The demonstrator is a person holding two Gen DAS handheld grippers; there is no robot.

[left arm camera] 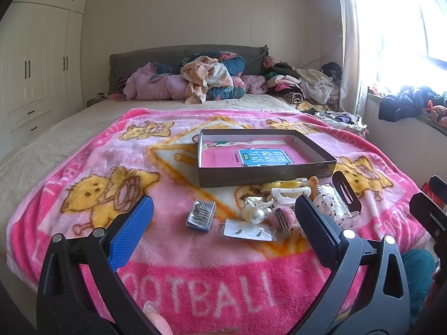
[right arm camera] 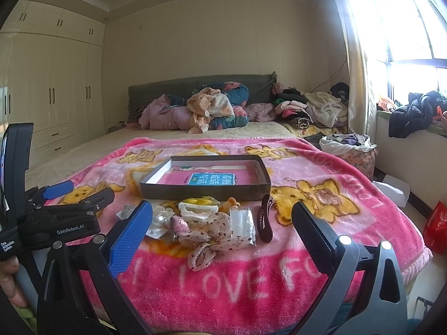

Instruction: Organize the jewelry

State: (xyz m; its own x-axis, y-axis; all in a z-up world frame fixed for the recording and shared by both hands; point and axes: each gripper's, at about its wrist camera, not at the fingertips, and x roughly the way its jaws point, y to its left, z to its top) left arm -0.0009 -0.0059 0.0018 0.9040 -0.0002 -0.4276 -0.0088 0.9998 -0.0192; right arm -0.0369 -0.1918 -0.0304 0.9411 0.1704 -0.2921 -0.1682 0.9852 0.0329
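in the left wrist view, the left gripper (left arm camera: 223,217) hangs over the near edge of a pink blanket (left arm camera: 92,150) printed with yellow bears, its blue-padded fingers (left arm camera: 131,234) spread wide with nothing between them. in the middle of the frame sits a shallow dark box (left arm camera: 268,171) with a pink booklet lying flat inside. just below the box, toward centre and lower right, the jewelry is scattered on the blanket: a small clear case of metal beads (left arm camera: 201,215), a flat packet with earrings (left arm camera: 247,230), a pearl-like hair piece (left arm camera: 257,209), a white claw clip (left arm camera: 287,194) and a dark hair clip (left arm camera: 346,191) standing on edge. a fingertip shows at the bottom edge.

in the right wrist view, the right gripper (right arm camera: 222,229) is likewise splayed apart and empty. between its fingers, in the centre, lie a spotted fabric bow (right arm camera: 206,237), the white claw clip (right arm camera: 198,209), a clear plastic bag (right arm camera: 243,220) and the dark hair clip (right arm camera: 265,220), all just in front of the box (right arm camera: 206,191). the left gripper (right arm camera: 69,195) shows at the left edge, pointing right, with a hand (right arm camera: 11,282) on its handle. piled clothes (right arm camera: 212,106) sit by the headboard in the upper middle.
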